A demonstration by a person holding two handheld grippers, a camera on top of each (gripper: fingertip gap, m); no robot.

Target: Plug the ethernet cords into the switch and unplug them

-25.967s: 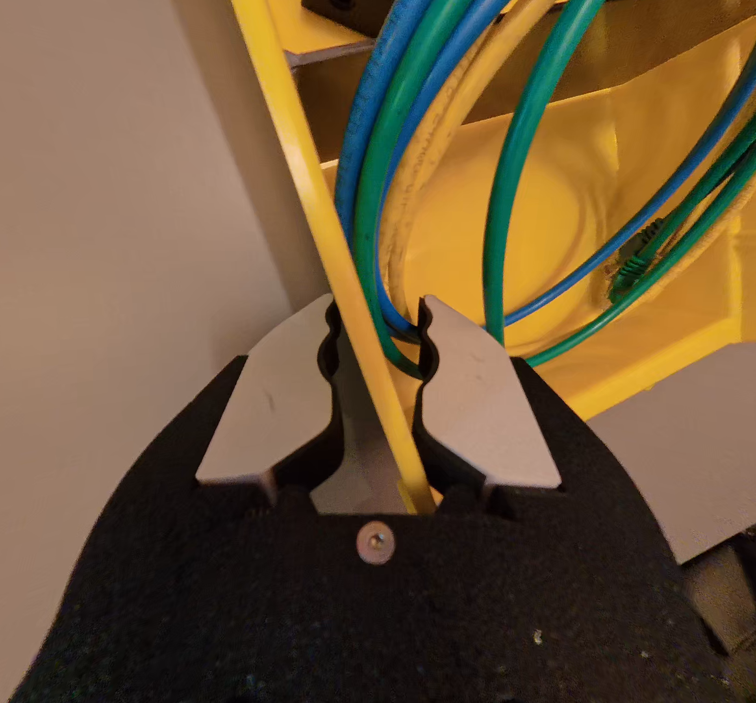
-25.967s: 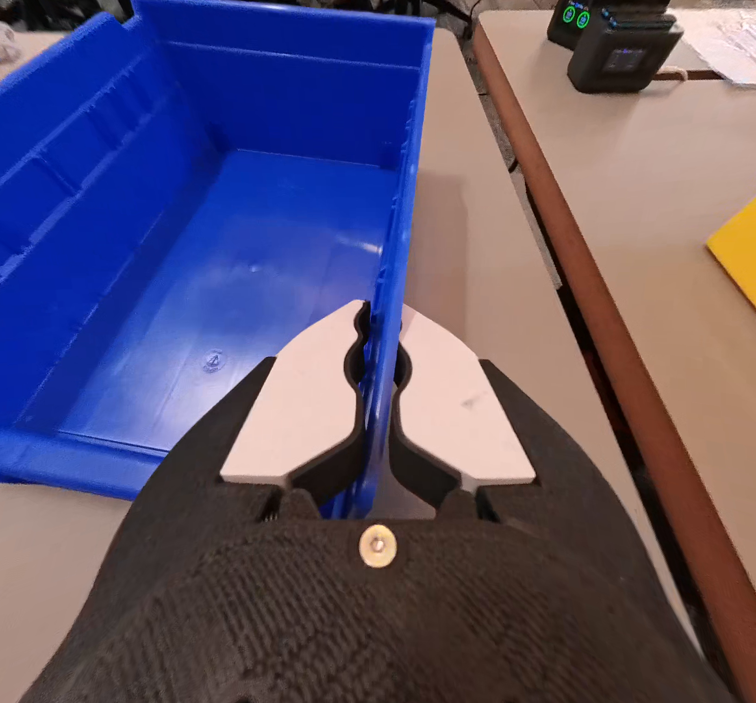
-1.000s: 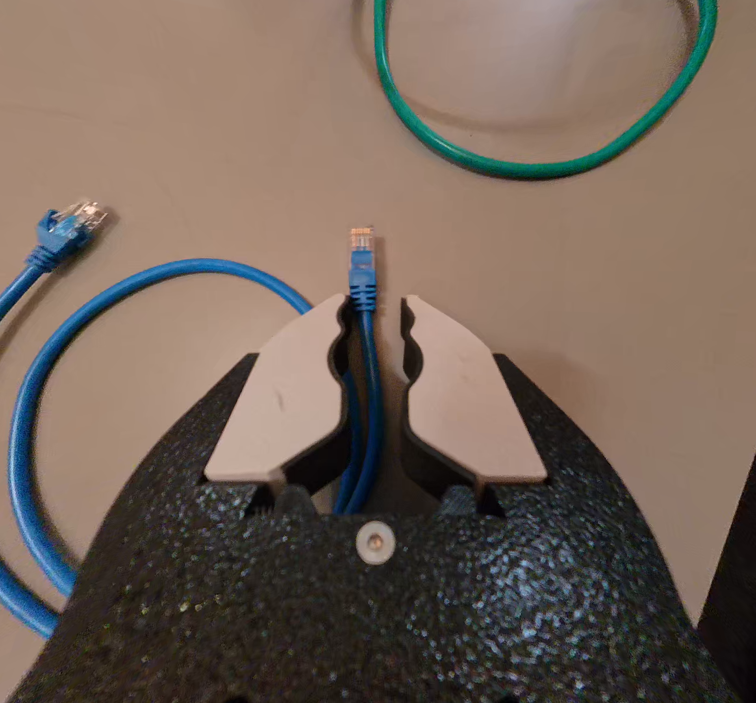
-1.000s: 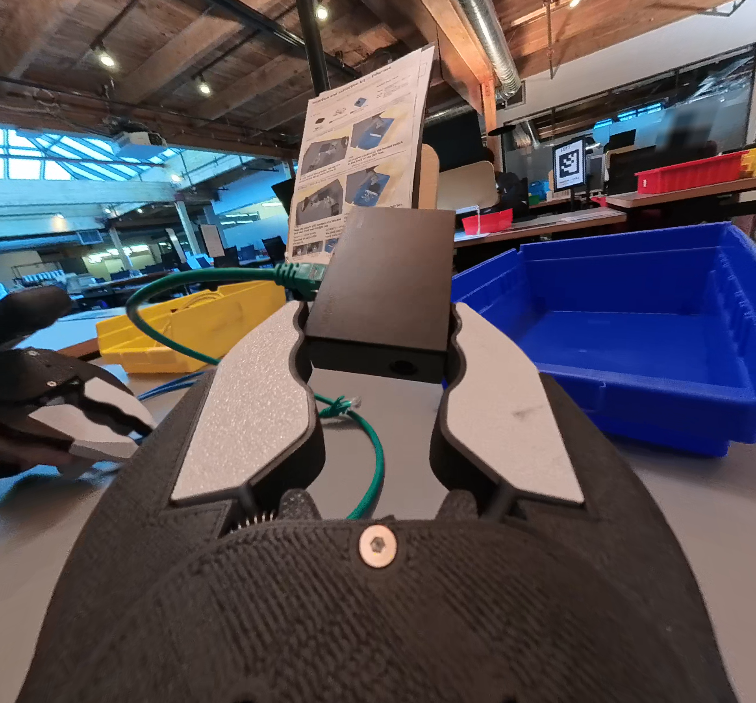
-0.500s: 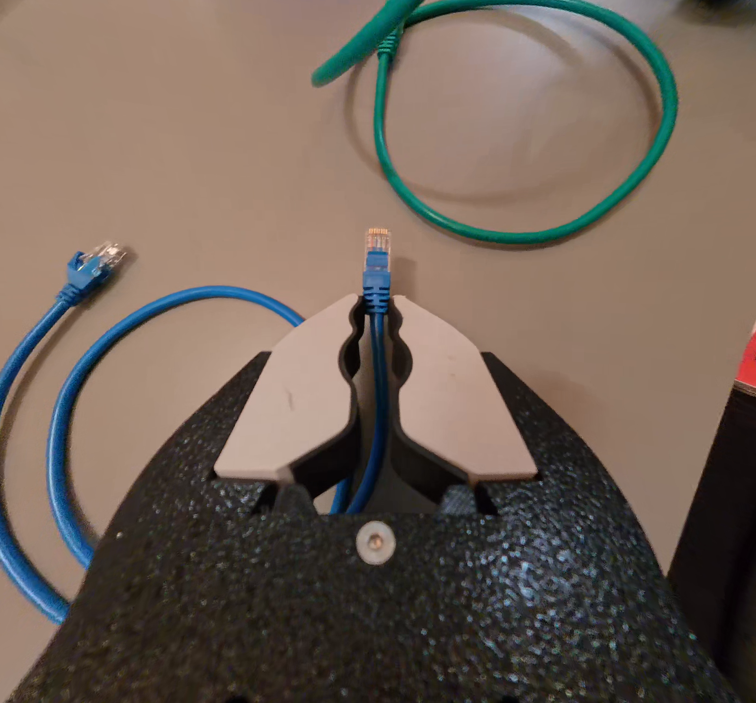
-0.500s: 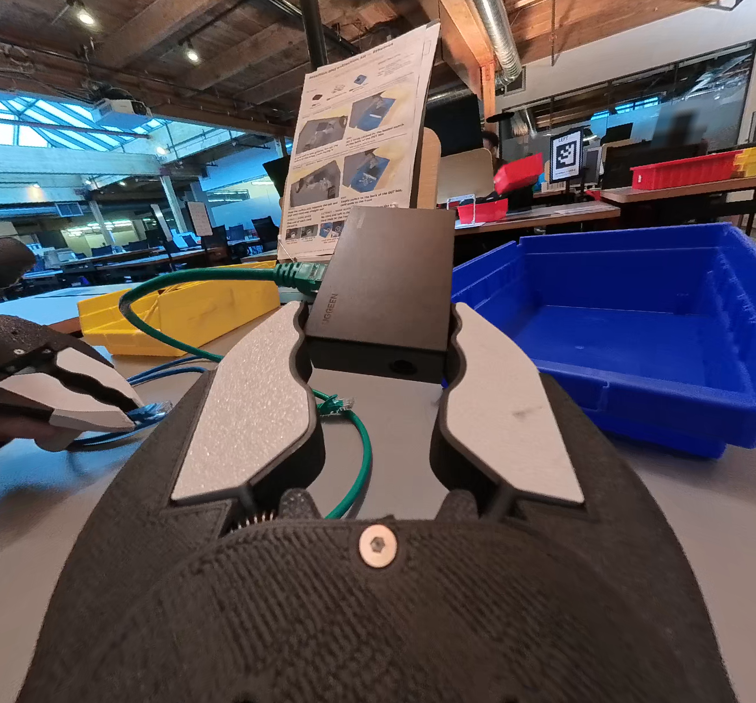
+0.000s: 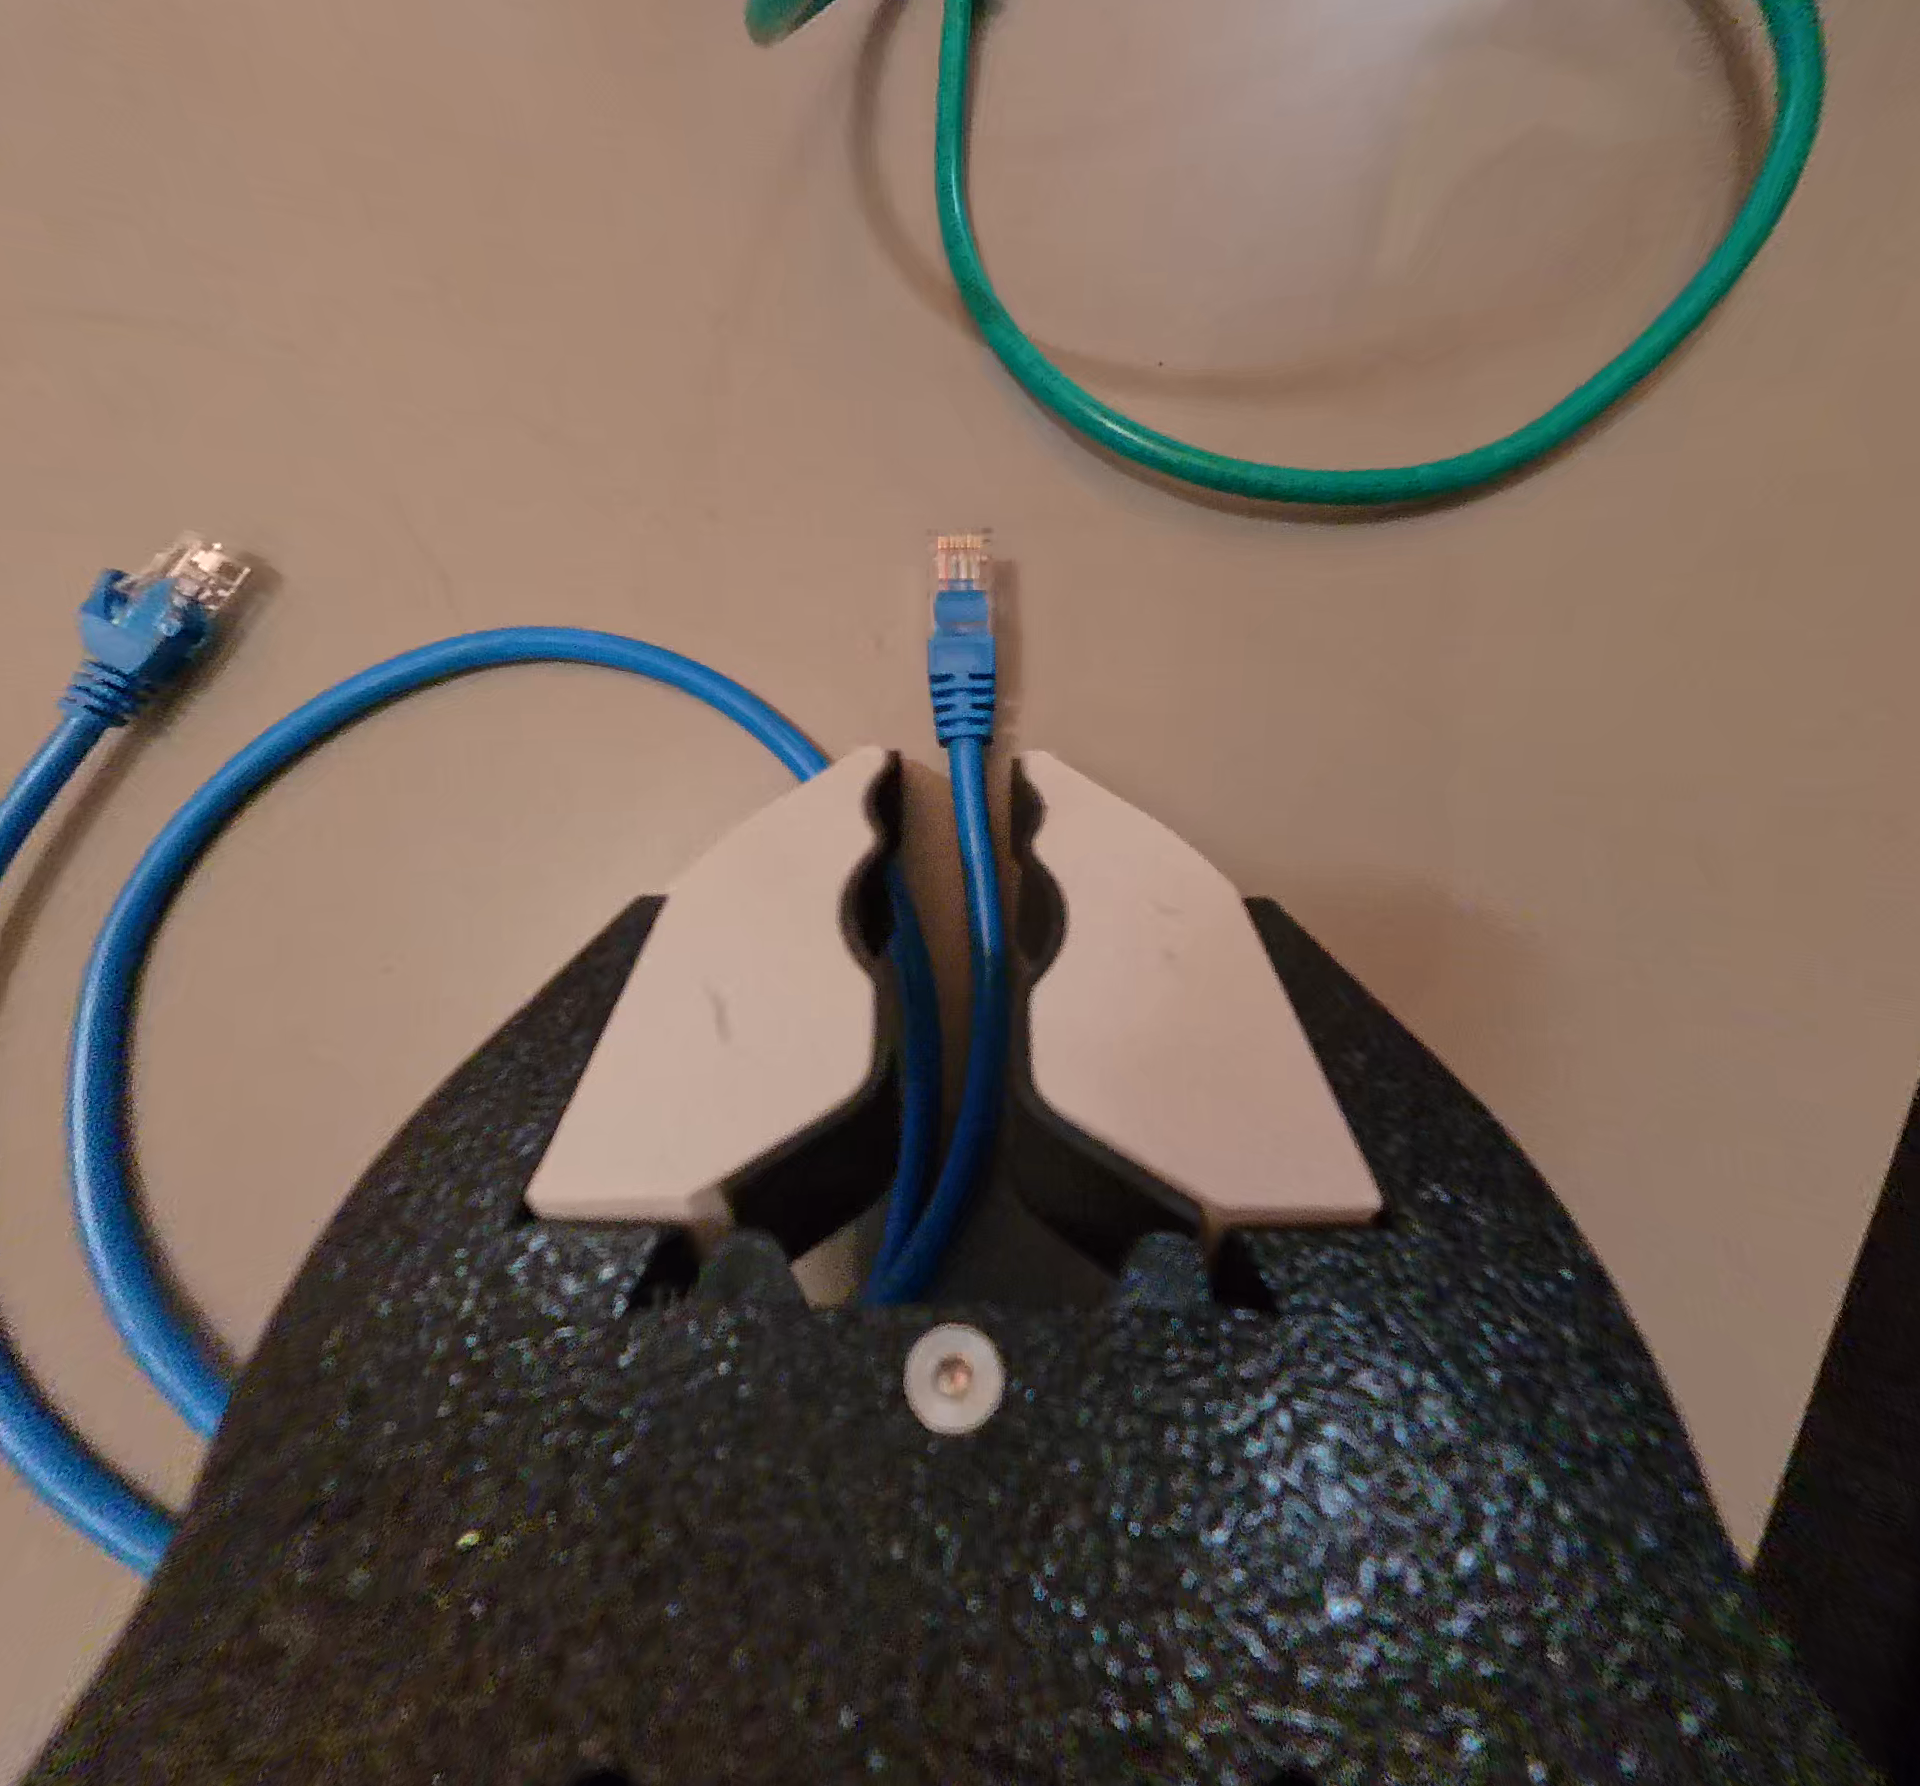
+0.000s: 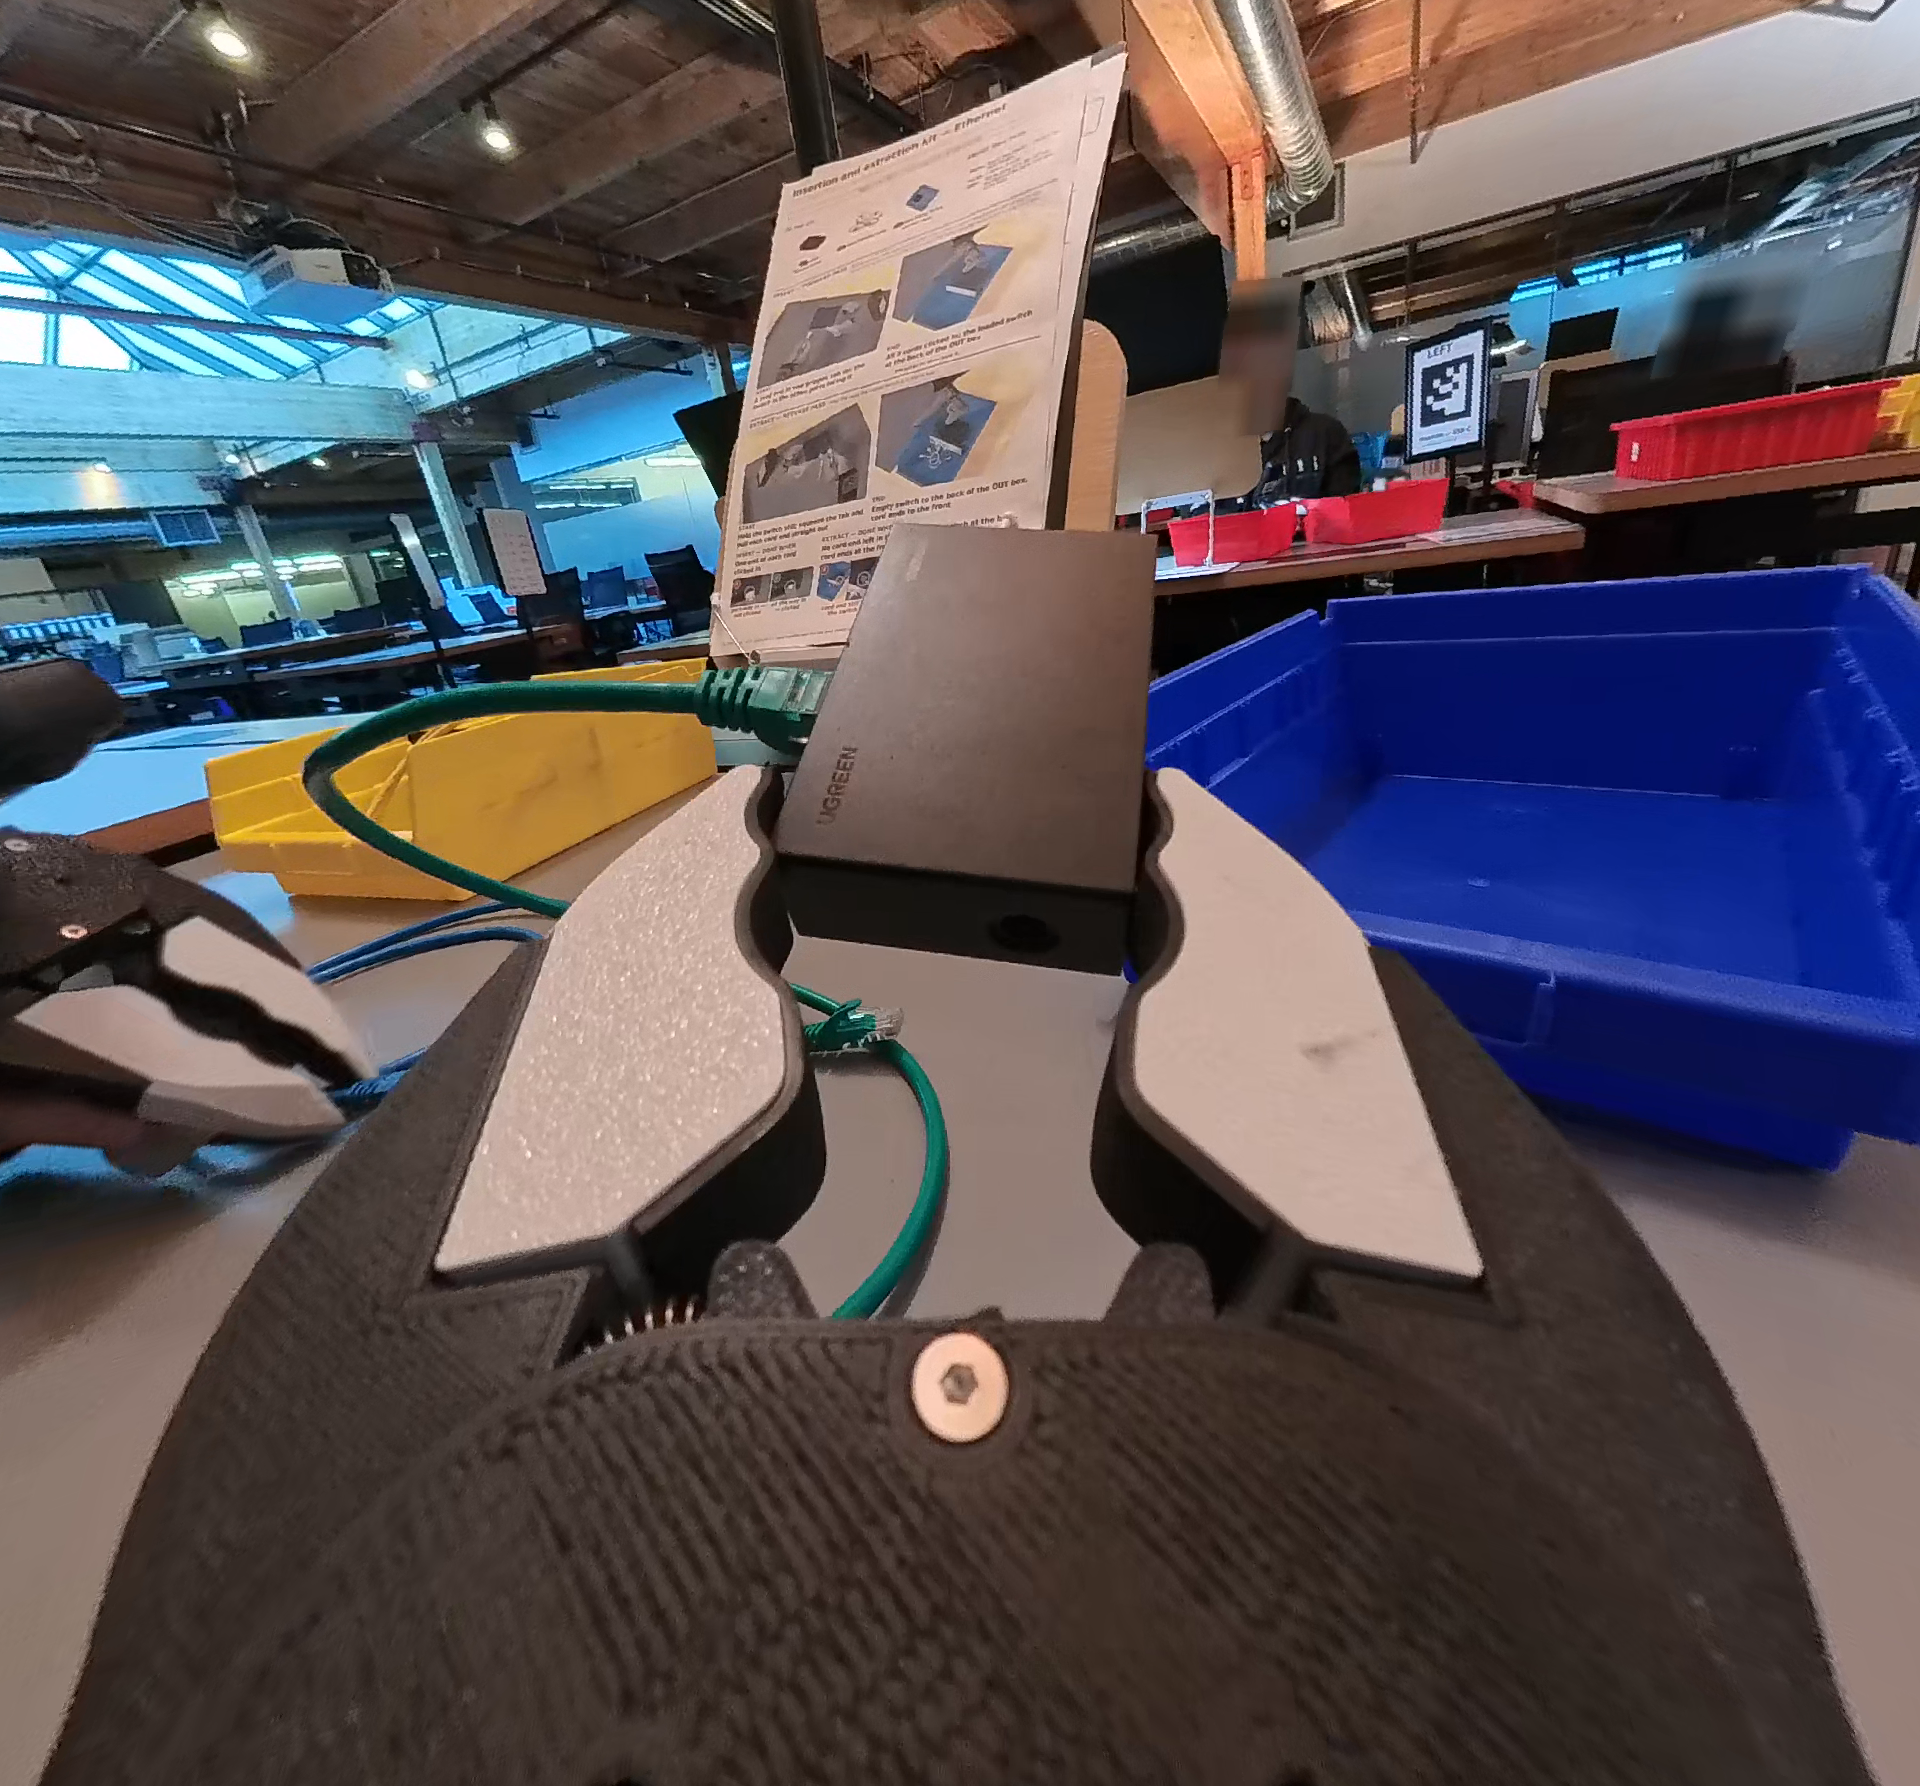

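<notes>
On the far left of the left wrist view we see one clear plug (image 7: 171, 609) of the blue cord (image 7: 312, 708) lying on the tan table (image 7: 468, 282), its cable curving in a wide loop toward our left gripper (image 7: 956, 768). The cord's other end runs up between the two fingers, and its plug (image 7: 962, 635) sticks out just beyond the tips, pointing away from us. The fingers stand slightly apart with gaps on both sides of the cable, so they are not pinching it. To the upper right, the green cord (image 7: 1455, 448) lies in a large loop on the table, well apart from the blue plug.

In the right wrist view, the left gripper (image 8: 312, 1071) shows low at the left edge over the blue cord (image 8: 416, 952). Behind it sits a yellow bin (image 8: 468, 801). From there the green cord (image 8: 499, 708) arcs rightward, and its plug (image 8: 769, 702) sits in the left side of the black switch (image 8: 987, 728). The cord's free plug (image 8: 857, 1024) rests on the table below the switch. Our right gripper (image 8: 956, 863) clamps the switch by its near end, one finger on each side, holding it tilted up off the table. A printed sheet (image 8: 914, 365) stands behind it. Farthest right, a blue bin (image 8: 1558, 853) sits on the table just beside the switch.
</notes>
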